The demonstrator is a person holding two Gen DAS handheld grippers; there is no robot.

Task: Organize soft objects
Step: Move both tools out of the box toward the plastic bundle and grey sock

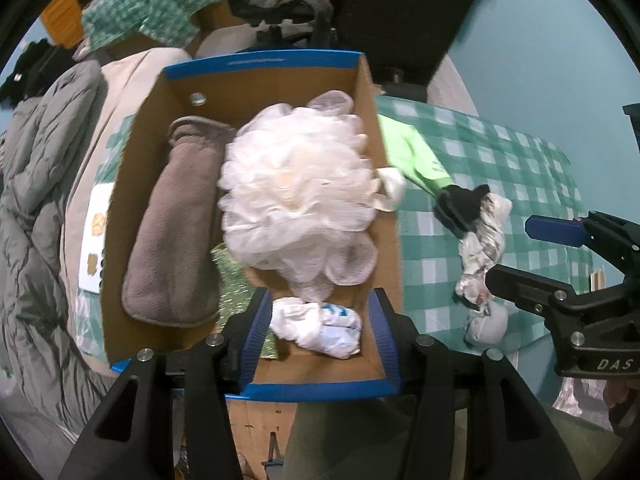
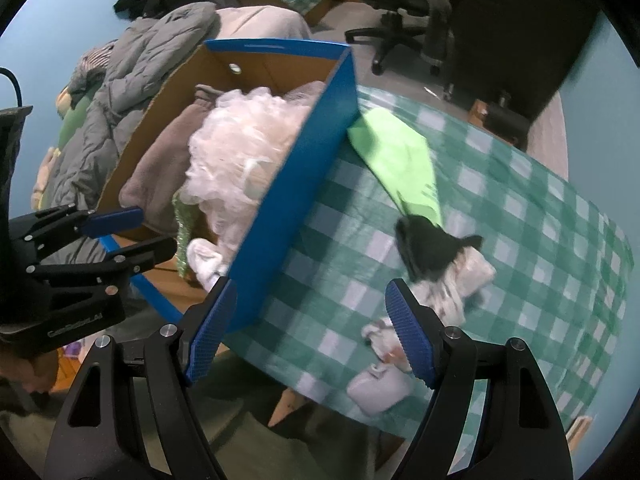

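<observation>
While your left tool (image 1: 318, 332) gapes empty above the box (image 1: 370, 92), your right tool (image 2: 310, 334) hangs wide and empty beside it over the tabletop (image 2: 540, 216).

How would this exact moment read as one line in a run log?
box: holds white bath pouf, brown towel | left gripper: open above box | right gripper: open | green cloth: on checked tablecloth

White mesh pouf (image 1: 296, 192) and grey towel (image 1: 176, 224) lie inside the box (image 1: 264, 62).
</observation>
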